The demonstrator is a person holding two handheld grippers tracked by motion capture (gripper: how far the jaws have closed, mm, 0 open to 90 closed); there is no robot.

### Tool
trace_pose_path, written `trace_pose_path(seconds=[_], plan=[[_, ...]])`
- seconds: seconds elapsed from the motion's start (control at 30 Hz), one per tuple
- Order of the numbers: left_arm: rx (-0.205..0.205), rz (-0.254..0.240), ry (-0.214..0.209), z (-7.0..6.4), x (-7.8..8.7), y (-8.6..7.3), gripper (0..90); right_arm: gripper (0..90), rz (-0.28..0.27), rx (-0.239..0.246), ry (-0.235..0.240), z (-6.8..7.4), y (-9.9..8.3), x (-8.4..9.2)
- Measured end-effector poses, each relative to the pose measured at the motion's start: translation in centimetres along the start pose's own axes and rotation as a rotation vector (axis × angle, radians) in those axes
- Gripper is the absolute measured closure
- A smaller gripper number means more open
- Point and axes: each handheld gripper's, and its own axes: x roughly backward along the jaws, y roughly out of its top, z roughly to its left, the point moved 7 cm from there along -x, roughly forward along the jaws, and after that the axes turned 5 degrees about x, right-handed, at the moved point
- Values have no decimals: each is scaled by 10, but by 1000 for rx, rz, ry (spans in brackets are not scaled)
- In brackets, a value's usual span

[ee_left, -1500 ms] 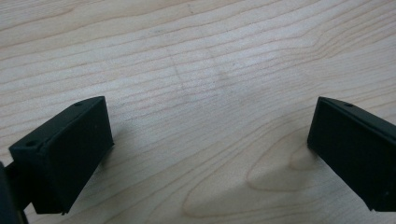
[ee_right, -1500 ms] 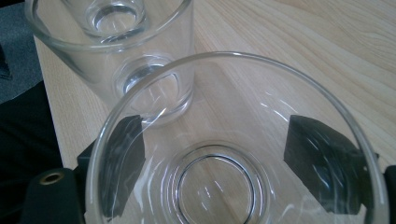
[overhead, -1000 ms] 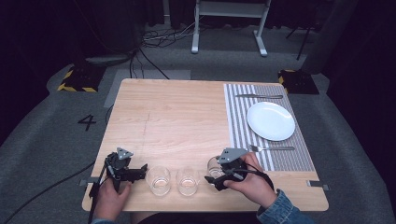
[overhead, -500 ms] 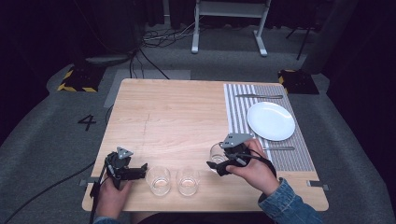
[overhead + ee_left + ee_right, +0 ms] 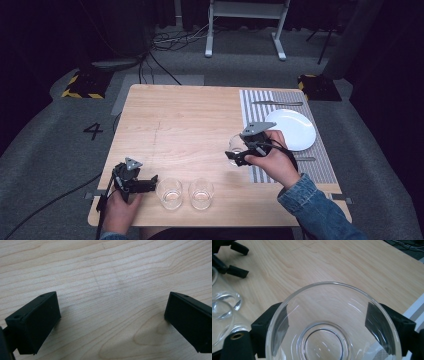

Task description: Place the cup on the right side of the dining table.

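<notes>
The right gripper (image 5: 239, 156) is clamped on a clear drinking glass (image 5: 235, 146), one jaw on each side of the wall just below the rim, as the right gripper view shows (image 5: 332, 322). The glass sits upright over the table (image 5: 190, 115), right of its middle and just off the left edge of the striped placemat (image 5: 250, 100); whether it is lifted or touching the wood I cannot tell. Two more glasses (image 5: 170, 192) stand side by side near the front edge of the table.

The held glass looks stiff, smooth and fairly light, but brittle — a hard squeeze or a knock against the white plate (image 5: 295, 129) could likely crack it. The grip across the wall seems sound; slick glass calls for steady pressure and a level carry.

The left gripper (image 5: 147, 182) rests near the front left corner, jaws wide apart over bare wood — holding nothing.
</notes>
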Motion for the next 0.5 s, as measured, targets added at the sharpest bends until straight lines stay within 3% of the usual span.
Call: trace_pose_path(seconds=[0.5], plan=[[1, 0, 0, 0, 0, 0, 5, 175, -17, -39, -85, -45, 24, 3]])
